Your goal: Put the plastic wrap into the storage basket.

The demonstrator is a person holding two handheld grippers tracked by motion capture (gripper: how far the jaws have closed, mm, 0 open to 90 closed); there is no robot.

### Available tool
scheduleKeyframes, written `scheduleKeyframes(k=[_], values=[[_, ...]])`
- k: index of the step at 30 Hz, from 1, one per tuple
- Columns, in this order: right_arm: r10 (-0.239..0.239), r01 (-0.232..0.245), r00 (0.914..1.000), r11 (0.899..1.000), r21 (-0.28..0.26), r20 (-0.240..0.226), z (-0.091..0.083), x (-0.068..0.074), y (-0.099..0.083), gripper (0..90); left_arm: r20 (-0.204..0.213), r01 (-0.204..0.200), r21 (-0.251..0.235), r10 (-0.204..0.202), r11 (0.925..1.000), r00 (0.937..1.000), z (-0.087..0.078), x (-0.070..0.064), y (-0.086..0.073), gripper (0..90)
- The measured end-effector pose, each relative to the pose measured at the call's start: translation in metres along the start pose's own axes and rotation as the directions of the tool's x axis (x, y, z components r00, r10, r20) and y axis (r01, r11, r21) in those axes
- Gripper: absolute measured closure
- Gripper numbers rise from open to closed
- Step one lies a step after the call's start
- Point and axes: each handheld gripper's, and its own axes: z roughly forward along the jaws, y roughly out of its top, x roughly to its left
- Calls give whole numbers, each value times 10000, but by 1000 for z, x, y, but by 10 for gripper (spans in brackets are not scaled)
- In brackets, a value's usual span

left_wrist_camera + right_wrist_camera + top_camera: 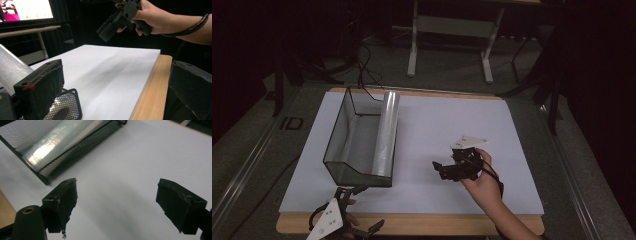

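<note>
At lower left of the high view, our left gripper (357,207) spreads wide by the mesh basket (339,150), empty. The plastic roll (387,132) leans along its right wall, centre-left. Mid-right, our right gripper (443,170) hovers wide, probably lining up to reach.

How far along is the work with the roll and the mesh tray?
Done, it seems: the clear film roll lies inside the mesh tray, along its right wall. In hand: nothing; the left gripper and right gripper are both open and empty. Left: perhaps only drawing the grippers away from the white board.
</note>
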Motion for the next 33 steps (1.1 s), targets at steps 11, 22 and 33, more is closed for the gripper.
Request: scheduleKeyframes(k=[11,22,33], values=[[-13,20,9993,9998,-197,371,-14,-12,-39,168,17,11,8,-11,10000,10000,1,0,0,6],[-153,187,9971,9988,-452,747,-22,-17,-68,165,20,19,44,-19,10000,10000,2,0,-1,6],[-336,359,9950,9991,-226,943,-6,-20,-78,159,42,-52,78,52,10000,10000,1,1,-1,6]])
